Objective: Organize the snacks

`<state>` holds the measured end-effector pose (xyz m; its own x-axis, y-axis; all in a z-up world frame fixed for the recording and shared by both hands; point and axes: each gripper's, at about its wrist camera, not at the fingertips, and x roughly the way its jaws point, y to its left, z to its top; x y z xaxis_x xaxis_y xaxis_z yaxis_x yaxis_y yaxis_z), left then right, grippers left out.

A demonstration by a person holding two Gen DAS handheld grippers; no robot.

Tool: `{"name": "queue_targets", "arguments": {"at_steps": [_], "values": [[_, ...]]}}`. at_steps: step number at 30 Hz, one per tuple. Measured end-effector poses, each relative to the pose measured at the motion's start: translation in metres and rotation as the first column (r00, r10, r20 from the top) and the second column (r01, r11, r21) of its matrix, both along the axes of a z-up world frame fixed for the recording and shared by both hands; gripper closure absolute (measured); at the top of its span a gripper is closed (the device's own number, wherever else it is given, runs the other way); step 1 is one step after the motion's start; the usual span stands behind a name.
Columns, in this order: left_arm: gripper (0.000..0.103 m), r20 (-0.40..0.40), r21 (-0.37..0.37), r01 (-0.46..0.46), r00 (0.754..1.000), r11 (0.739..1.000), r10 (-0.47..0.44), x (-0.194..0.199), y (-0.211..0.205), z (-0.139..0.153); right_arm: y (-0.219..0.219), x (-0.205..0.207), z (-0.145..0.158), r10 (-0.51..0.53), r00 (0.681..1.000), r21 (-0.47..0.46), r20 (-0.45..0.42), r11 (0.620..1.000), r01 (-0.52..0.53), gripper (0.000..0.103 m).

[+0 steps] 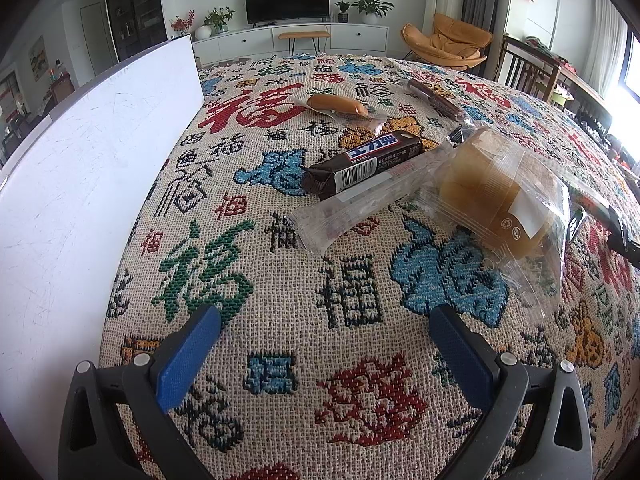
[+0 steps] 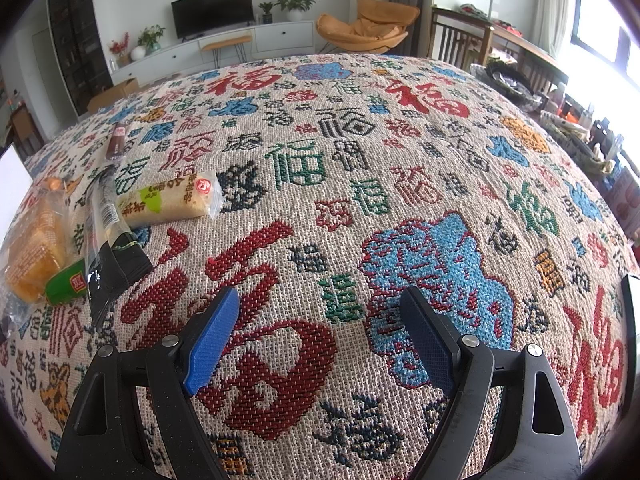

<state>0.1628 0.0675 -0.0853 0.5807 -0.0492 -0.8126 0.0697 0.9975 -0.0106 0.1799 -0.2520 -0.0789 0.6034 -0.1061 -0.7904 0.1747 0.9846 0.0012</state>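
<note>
Seven wrapped snacks lie on the table's woven patterned cloth [image 1: 280, 340], among them one brown chocolate bar [image 1: 366, 164] and one clear-wrapped yellow cake [image 1: 496, 196]. A white board [image 1: 80, 184] stands left. Both the left gripper [image 1: 326, 344] and right gripper [image 2: 320, 332] hover, jaws wide and empty.

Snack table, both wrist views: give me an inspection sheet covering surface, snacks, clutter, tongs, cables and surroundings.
Surface: woven cloth with coloured Chinese characters, covering the table.
Job's things: brown wrapped chocolate bar lying partly on a long clear plastic packet; clear-bagged yellow cakes; wrapped orange sausage; dark red stick snack; green-labelled rice cake pack; black packet; green wrapped piece.
Clutter: flat white board at the left edge.
Tongs: left tongs open, empty; right tongs open, empty, over bare cloth.
Cables: nothing seen.
Surroundings: black television on white cabinet, orange lounge chair, potted plants, wooden chairs.
</note>
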Motion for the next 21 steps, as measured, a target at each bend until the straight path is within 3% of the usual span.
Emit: {"name": "queue_targets", "arguments": {"at_steps": [21], "values": [[0.000, -0.001, -0.001, 0.000, 1.000, 1.000, 0.000, -0.0001, -0.0006, 0.0004, -0.0013, 0.0001, -0.0009, 0.000, 1.000, 0.001, 0.001, 1.000, 0.000, 0.018]]}}
